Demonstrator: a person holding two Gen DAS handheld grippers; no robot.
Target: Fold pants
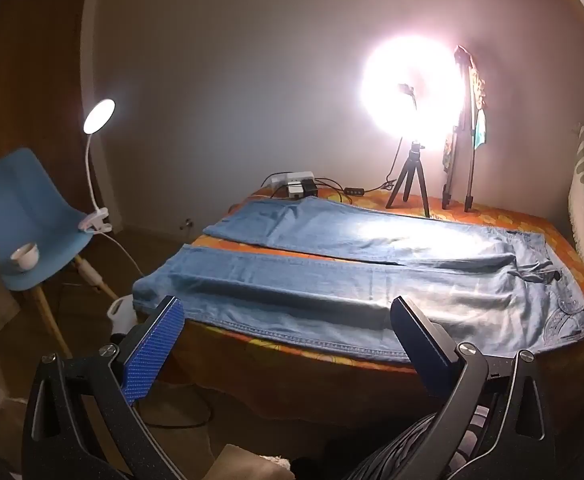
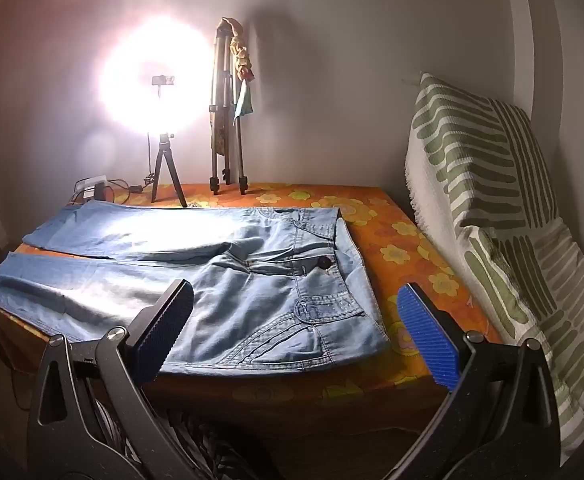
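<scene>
No readable brand, label or writing could be made out. A white cup (image 1: pixel 25 255) was seen on the blue chair (image 1: pixel 32 216), its contents not discernible. The pants (image 1: pixel 332 272) were spread flat and unfolded on the table (image 2: pixel 392 240), which was covered by an orange flowered cloth. The left hand-held gripper (image 1: pixel 288 312) and right hand-held gripper (image 2: pixel 296 296) were held fully open above the near edge, nothing gripped.
</scene>
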